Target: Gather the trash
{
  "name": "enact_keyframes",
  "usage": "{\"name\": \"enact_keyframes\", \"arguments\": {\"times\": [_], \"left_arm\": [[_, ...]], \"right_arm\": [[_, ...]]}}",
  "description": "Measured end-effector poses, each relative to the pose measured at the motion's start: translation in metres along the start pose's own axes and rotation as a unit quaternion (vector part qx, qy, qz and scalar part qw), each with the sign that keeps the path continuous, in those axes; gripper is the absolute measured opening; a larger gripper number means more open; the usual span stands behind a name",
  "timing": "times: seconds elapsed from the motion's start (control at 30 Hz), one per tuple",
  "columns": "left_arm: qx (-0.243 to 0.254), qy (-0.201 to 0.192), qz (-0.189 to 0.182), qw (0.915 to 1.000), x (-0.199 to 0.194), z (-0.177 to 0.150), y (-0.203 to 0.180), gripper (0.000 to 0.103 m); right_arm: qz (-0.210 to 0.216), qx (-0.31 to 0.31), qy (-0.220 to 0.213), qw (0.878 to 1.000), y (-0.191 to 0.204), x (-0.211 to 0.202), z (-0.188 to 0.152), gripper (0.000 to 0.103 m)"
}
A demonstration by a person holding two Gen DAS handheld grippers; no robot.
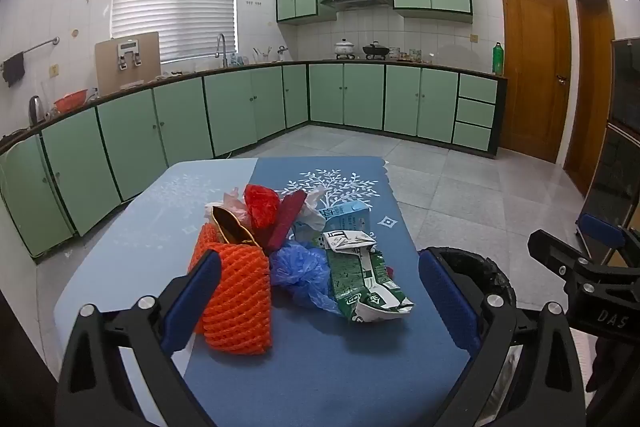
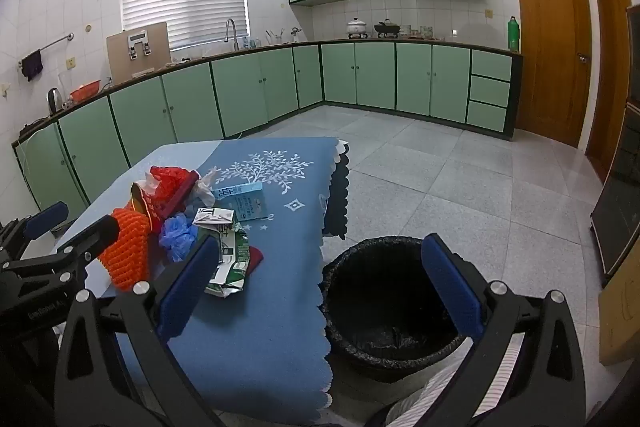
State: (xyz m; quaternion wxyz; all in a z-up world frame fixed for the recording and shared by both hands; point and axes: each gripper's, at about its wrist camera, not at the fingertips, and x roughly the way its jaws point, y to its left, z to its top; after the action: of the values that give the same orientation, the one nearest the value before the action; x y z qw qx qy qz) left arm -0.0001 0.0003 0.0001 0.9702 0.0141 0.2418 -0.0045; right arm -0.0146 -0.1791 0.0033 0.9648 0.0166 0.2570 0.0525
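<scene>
We hold our left gripper [image 1: 320, 291] over the near end of the table [image 1: 312, 359], jaws spread as wide as they go and gripping nothing. Between the blue pads, seen from the left wrist, lies the heap of trash. The orange foam net [image 1: 236, 303] sits at about nine o'clock from the heap's middle, just beside the left pad; whether it touches the pad we cannot tell. A crumpled green-and-white carton [image 1: 360, 279] lies at three o'clock from the net, with a blue plastic bag [image 1: 296, 271] between the two. Behind them, toward twelve o'clock, we see a red mesh bag [image 1: 260, 205], a dark red flat piece [image 1: 286, 221], a white plastic bag [image 1: 314, 211] and a light blue carton [image 1: 352, 217] standing tilted.

Our right gripper [image 2: 320, 291] is likewise fully open and empty. It points toward the table's right edge, where the scalloped blue tablecloth [image 2: 272, 339] hangs over. The black-lined trash bin [image 2: 384, 307] stands on the floor [image 2: 480, 195] just beside the table, at three o'clock from the heap, and shows between the right gripper's pads. From this view the heap lies at ten o'clock, with the left gripper coming in at nine o'clock beside the orange net.

Green cabinets [image 1: 224, 111] line the far walls.
</scene>
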Motion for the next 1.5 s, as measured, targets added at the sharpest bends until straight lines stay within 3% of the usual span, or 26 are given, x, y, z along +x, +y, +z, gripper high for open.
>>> {"name": "enact_keyframes", "arguments": {"times": [1.5], "left_arm": [[0.004,-0.008,0.005,1.0,0.0011,0.0039,0.0019,0.097]], "right_arm": [[-0.002,0.002,-0.004,1.0,0.0008,0.0,0.0027,0.098]]}}
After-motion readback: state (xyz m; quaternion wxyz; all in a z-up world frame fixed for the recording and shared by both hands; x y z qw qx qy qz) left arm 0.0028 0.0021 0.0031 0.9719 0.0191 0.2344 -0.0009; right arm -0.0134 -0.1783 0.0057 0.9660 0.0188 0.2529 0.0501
